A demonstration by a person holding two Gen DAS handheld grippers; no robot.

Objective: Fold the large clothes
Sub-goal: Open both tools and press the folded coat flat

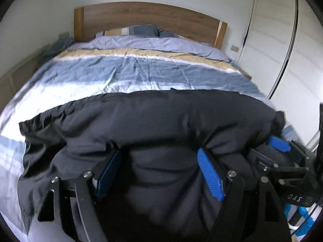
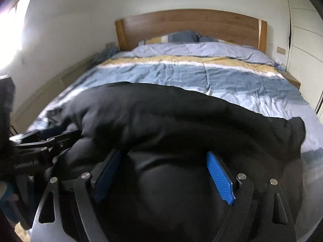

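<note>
While the black jacket (image 1: 153,121) is lying bunched across the foot of the bed (image 1: 129,74), both grippers are clamping thick folds of it. In the left wrist view the left gripper (image 1: 159,161) is standing wide at six o'clock, its blue pads (image 1: 210,173) pressing into a puffy roll of the fabric that is filling the gap between them. The right gripper (image 1: 280,147) is showing at three o'clock there, just beside the left one and buried in the same edge. In the right wrist view the right gripper (image 2: 164,165) is likewise gripping a fat fold between wide-set pads (image 2: 219,177), with the left gripper (image 2: 46,143) at nine o'clock. The striped duvet (image 2: 181,74) is stretching toward the headboard (image 2: 191,26) at twelve o'clock, pillows (image 2: 181,36) sitting below it.
</note>
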